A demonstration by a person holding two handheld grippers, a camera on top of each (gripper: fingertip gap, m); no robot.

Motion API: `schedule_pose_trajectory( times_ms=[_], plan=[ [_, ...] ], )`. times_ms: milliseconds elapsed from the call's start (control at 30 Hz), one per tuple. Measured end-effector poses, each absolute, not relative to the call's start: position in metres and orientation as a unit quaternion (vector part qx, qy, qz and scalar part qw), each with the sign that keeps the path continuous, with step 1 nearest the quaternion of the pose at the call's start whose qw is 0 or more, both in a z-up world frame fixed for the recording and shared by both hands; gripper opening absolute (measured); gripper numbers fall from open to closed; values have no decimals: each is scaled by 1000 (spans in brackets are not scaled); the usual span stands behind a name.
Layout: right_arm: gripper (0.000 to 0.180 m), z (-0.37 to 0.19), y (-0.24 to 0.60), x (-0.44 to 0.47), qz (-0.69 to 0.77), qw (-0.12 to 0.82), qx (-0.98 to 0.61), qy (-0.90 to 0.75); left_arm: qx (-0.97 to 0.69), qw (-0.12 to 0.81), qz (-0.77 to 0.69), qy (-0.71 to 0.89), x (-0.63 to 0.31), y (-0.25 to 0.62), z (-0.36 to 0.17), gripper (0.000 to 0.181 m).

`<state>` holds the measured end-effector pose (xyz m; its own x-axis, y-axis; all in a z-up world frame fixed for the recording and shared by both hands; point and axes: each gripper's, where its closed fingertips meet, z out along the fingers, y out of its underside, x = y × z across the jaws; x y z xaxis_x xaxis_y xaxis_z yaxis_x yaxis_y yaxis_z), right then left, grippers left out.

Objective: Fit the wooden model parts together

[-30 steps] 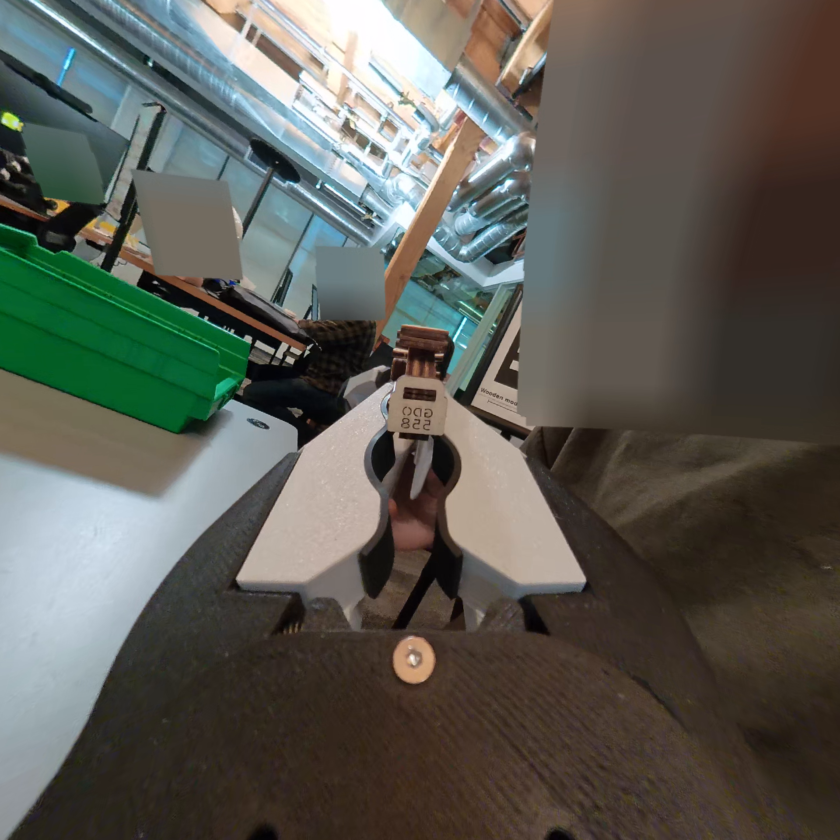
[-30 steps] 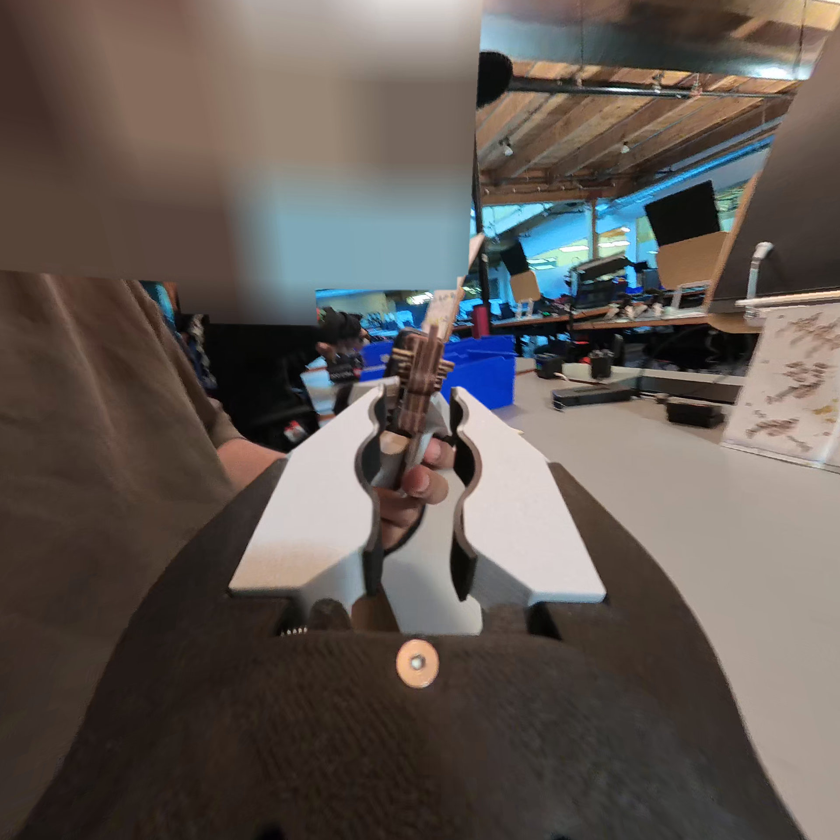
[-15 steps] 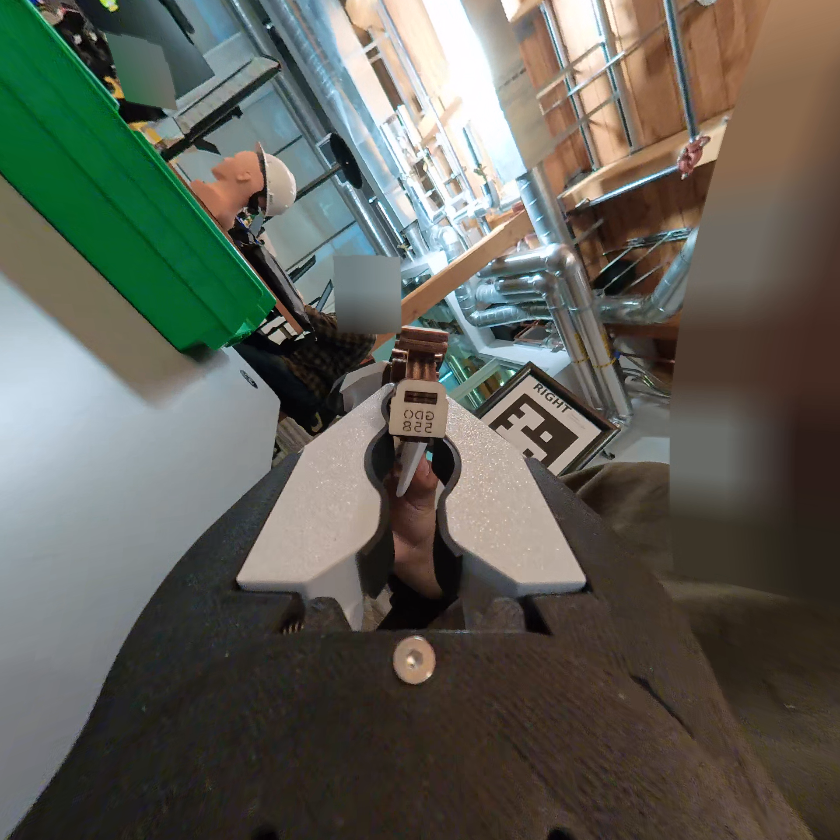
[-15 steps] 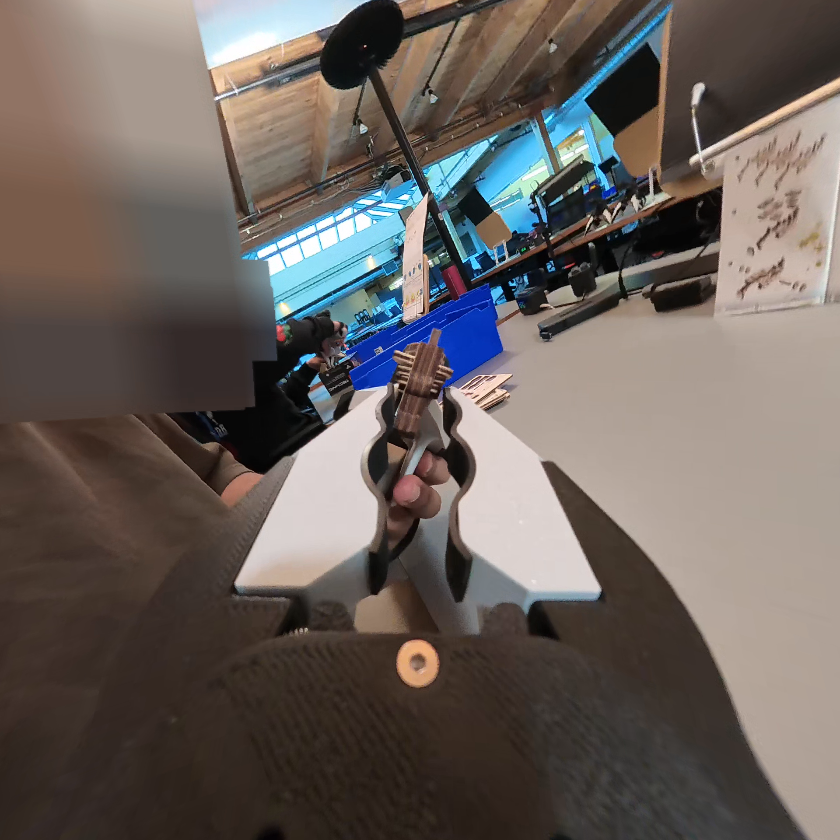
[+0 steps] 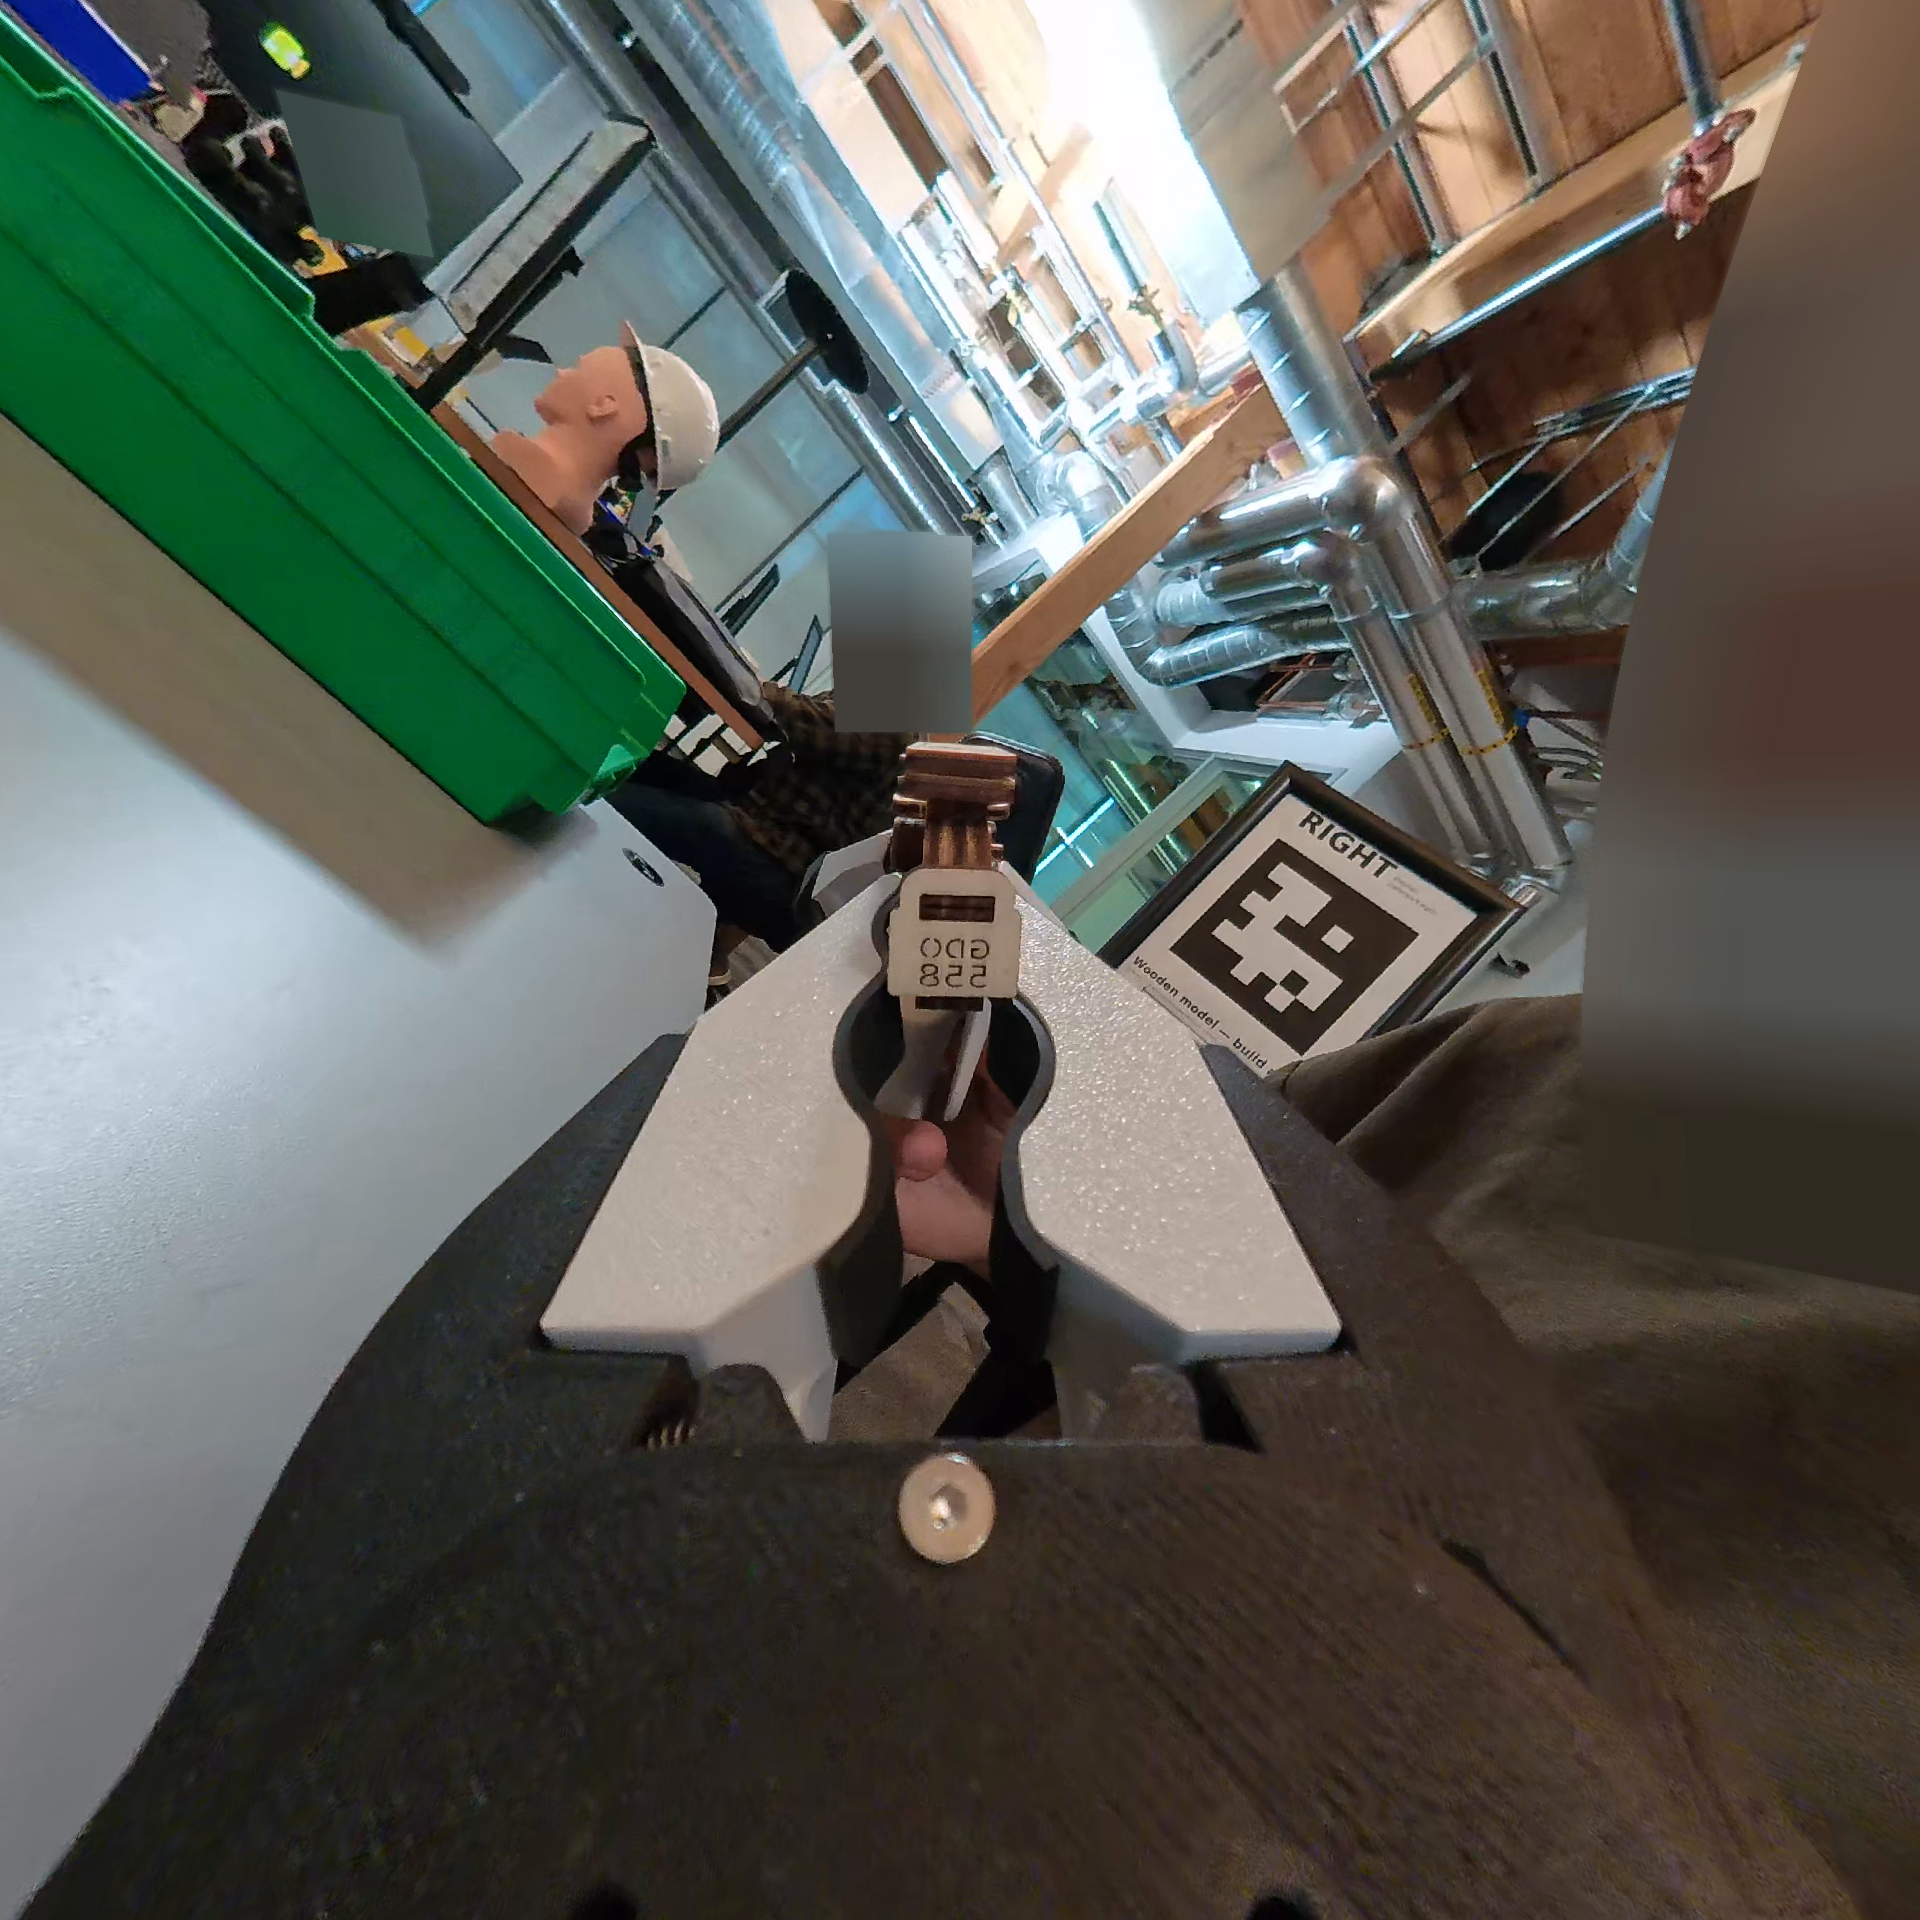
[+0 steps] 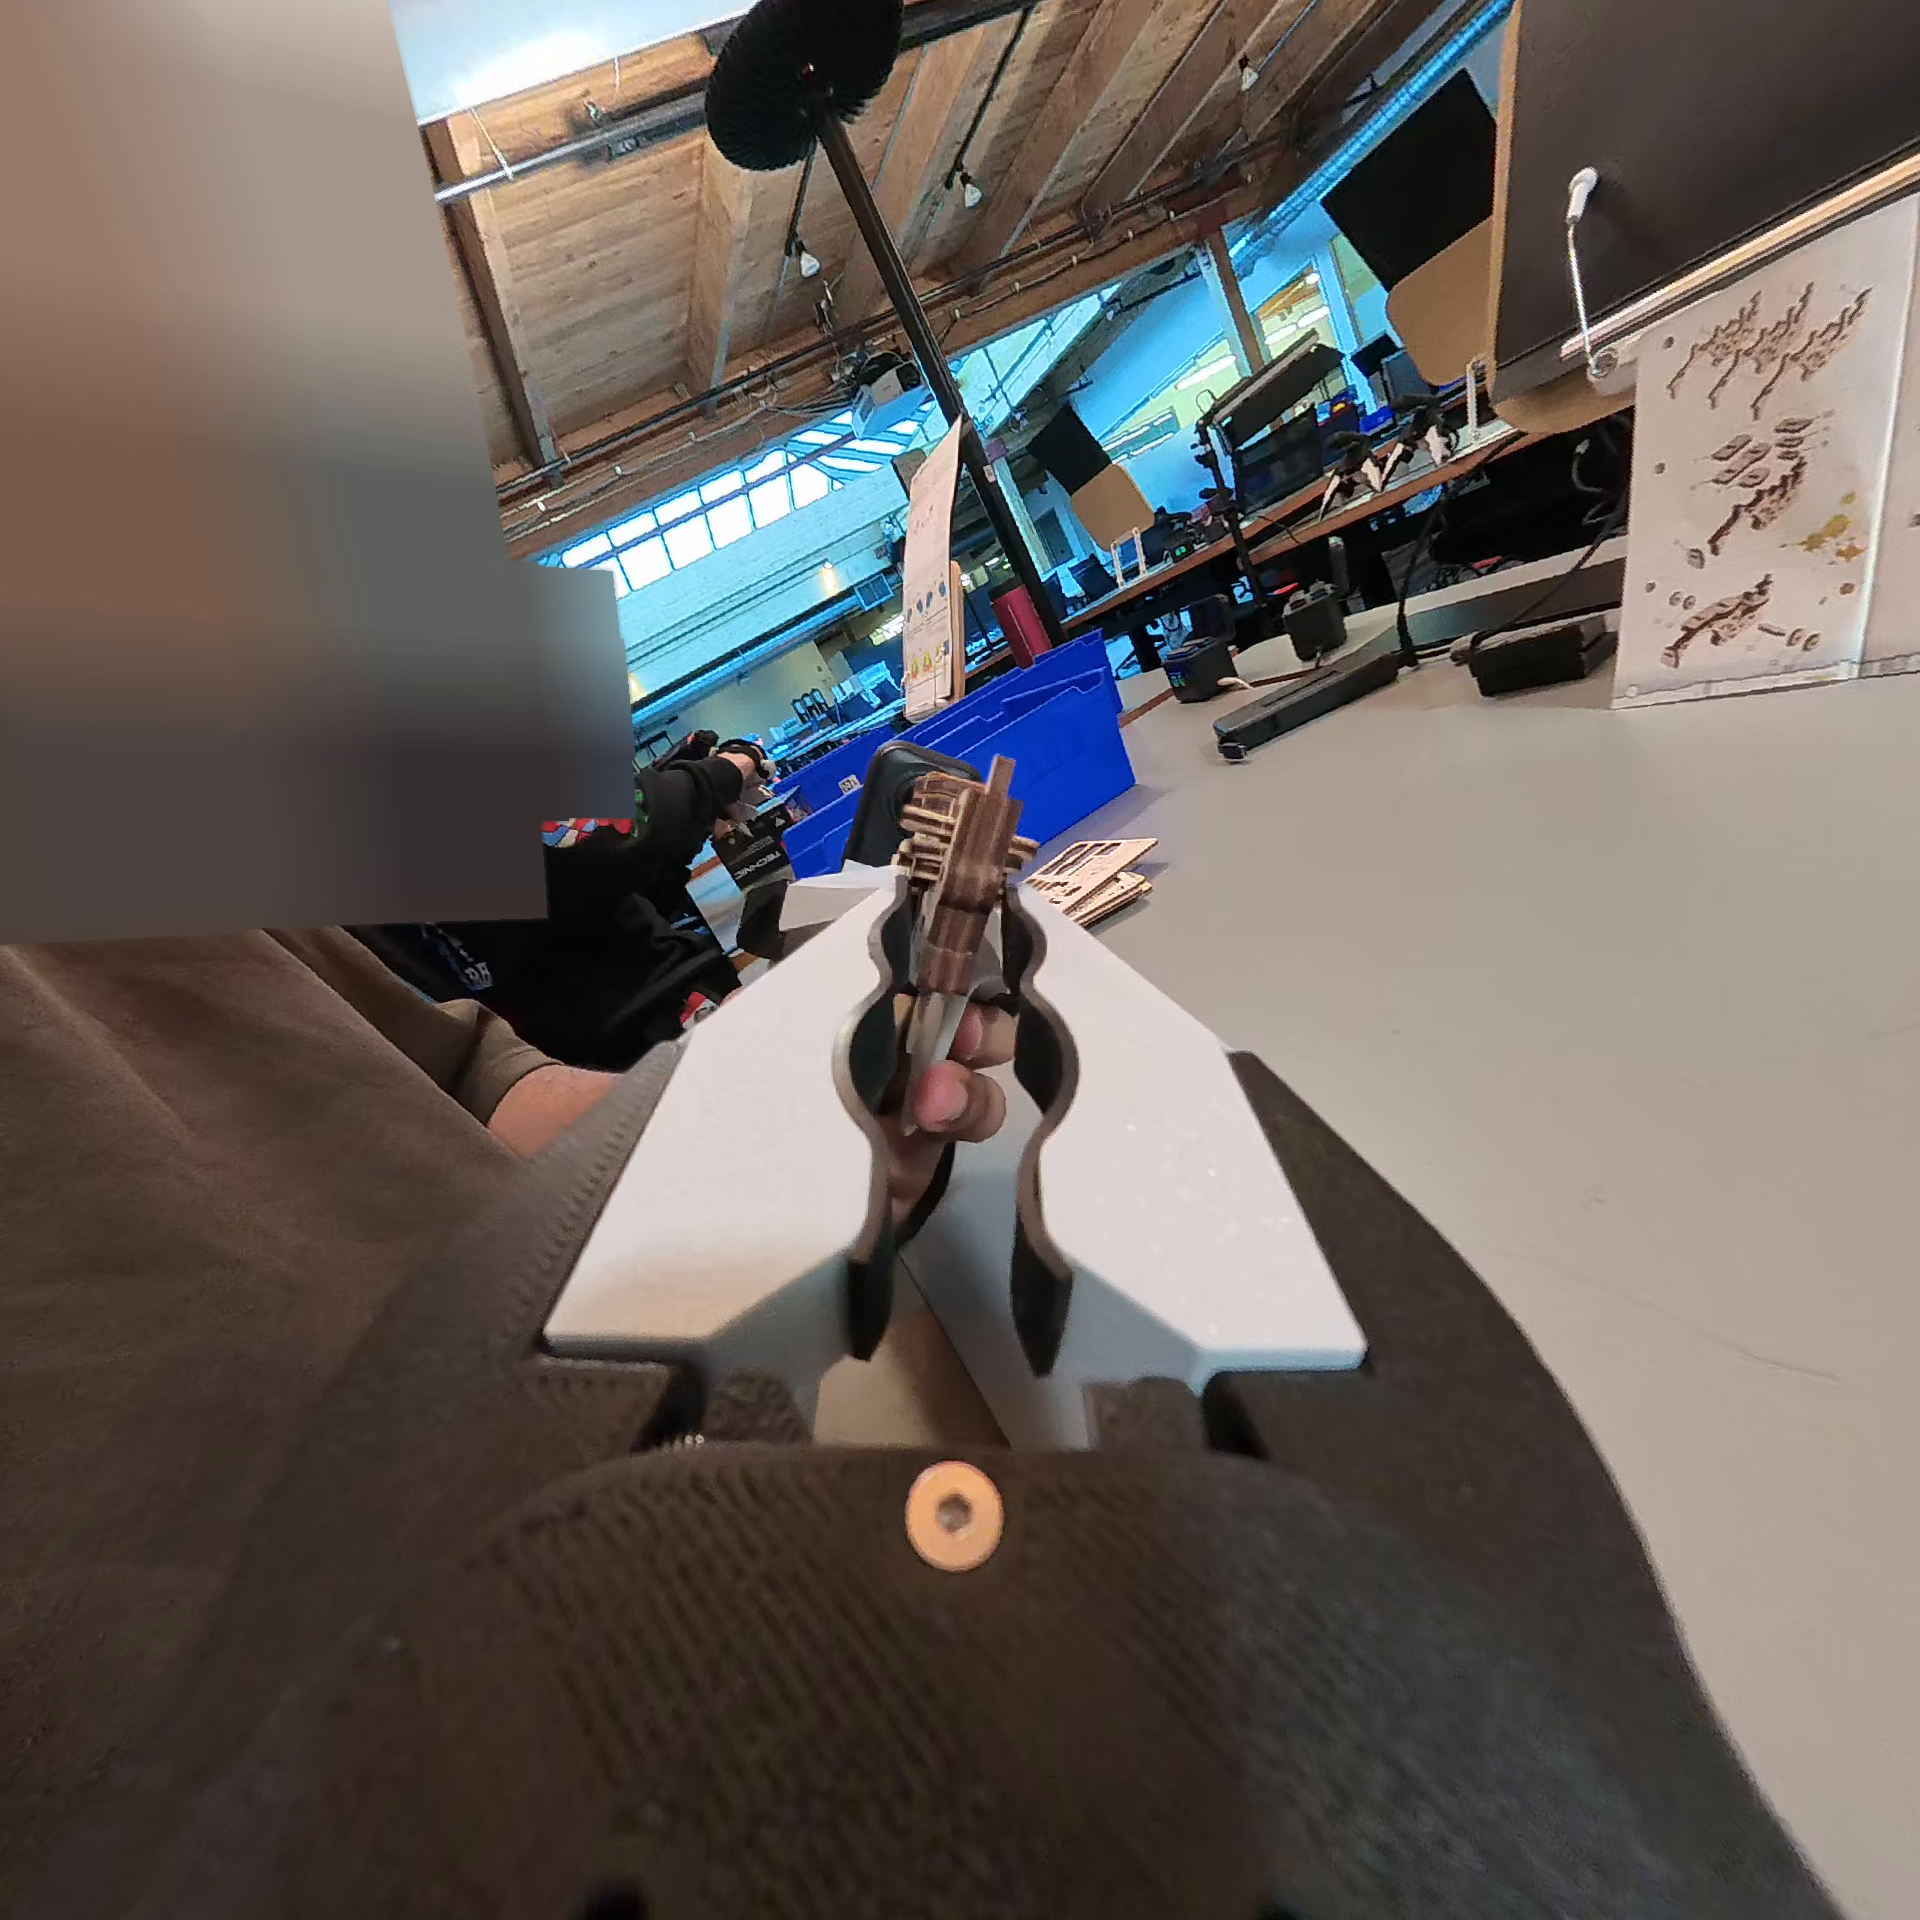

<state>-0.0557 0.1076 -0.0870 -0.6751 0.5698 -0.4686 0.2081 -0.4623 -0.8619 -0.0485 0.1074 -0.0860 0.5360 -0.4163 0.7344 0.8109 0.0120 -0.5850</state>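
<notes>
My left gripper is shut on a pale wooden plate with engraved marks. The plate joins a brown stack of wooden model parts that sticks out past the fingertips. My right gripper faces it and is shut on the same brown wooden model, seen edge-on and held in the air. Through the gap behind each pair of jaws I see a hand's fingertips, in the left wrist view and the right wrist view. How the parts join between the grippers is hidden.
A green bin stands on the grey table to the left. A framed black-and-white marker sign stands behind the model. In the right wrist view, blue bins, flat wooden part sheets and an instruction sheet stand are on the table.
Both grippers have tilted and turned together with the model between them, so the background has swung. Both holds are the same.
</notes>
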Motion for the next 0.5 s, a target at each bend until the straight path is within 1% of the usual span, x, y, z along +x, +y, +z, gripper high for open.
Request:
schedule_pose_trajectory(
  times_ms=[500],
  plan=[
    [15,-85,107,-56,762,128,-386,-504,-536,688,-454,-182,-49,107,-85,7]
  ],
)
